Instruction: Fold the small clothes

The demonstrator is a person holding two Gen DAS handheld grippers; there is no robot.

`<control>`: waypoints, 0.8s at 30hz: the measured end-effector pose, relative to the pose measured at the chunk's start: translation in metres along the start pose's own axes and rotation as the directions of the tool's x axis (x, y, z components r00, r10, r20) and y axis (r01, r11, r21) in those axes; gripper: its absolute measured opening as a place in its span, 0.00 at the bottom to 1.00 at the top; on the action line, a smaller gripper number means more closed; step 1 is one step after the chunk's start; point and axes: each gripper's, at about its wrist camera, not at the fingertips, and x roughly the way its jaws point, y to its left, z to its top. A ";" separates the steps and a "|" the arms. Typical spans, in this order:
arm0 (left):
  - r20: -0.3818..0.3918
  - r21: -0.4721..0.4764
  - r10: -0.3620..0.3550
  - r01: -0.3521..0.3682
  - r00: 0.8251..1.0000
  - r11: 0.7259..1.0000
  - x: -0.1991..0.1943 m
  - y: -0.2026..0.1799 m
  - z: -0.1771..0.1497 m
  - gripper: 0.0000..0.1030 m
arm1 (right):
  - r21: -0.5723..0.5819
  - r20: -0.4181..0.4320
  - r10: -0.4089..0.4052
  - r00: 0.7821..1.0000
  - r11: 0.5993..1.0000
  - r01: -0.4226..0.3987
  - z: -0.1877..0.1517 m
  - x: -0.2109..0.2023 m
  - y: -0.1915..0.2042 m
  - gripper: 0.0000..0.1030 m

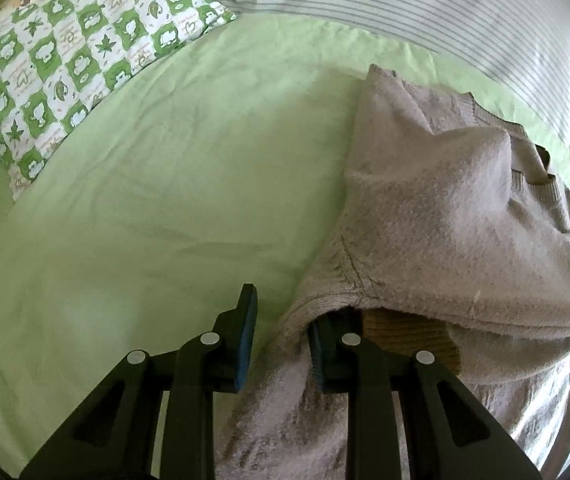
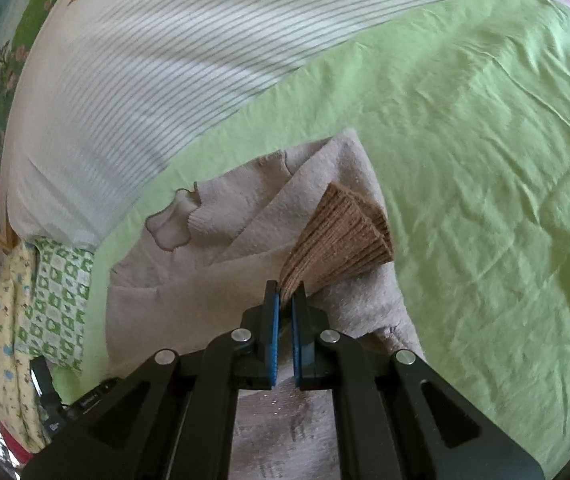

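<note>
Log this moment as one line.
left hand-held gripper: open, one finger under sweater | right hand-held gripper: shut on brown ribbed cuff | surface: green sheet

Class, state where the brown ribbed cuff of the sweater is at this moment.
In the right wrist view, the brown ribbed cuff sits centre frame, pinched in the right gripper, above the grey sweater on the green sheet.

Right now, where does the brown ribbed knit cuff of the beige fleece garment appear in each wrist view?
Left wrist view: the brown ribbed knit cuff shows low, right of centre, tucked under the beige fleece garment, beside the open left gripper.
Right wrist view: near the centre, fanned out above the right gripper, which is shut on it.
Shared landmark: the white striped pillow along the light green sheet.
</note>
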 end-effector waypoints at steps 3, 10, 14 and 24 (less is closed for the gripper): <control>-0.001 -0.005 0.000 0.000 1.000 1.000 0.001 0.001 0.000 0.24 | -0.054 0.027 0.008 1.000 0.999 -0.007 0.004 -0.003 0.013 0.06; -0.012 -0.002 -0.003 0.003 1.000 1.000 0.005 0.002 -0.002 0.25 | -0.077 -0.125 -0.193 0.973 0.980 0.185 -0.006 0.022 0.001 0.17; -0.012 0.006 -0.005 0.005 1.000 1.000 0.002 0.006 -0.005 0.28 | 0.041 -0.120 -0.188 0.975 0.980 0.194 -0.010 0.008 -0.022 0.29; -0.022 -0.072 -0.216 0.214 0.976 0.974 -0.057 0.008 -0.034 0.29 | -0.106 -0.136 0.114 0.984 0.986 -0.129 0.026 0.003 0.070 0.33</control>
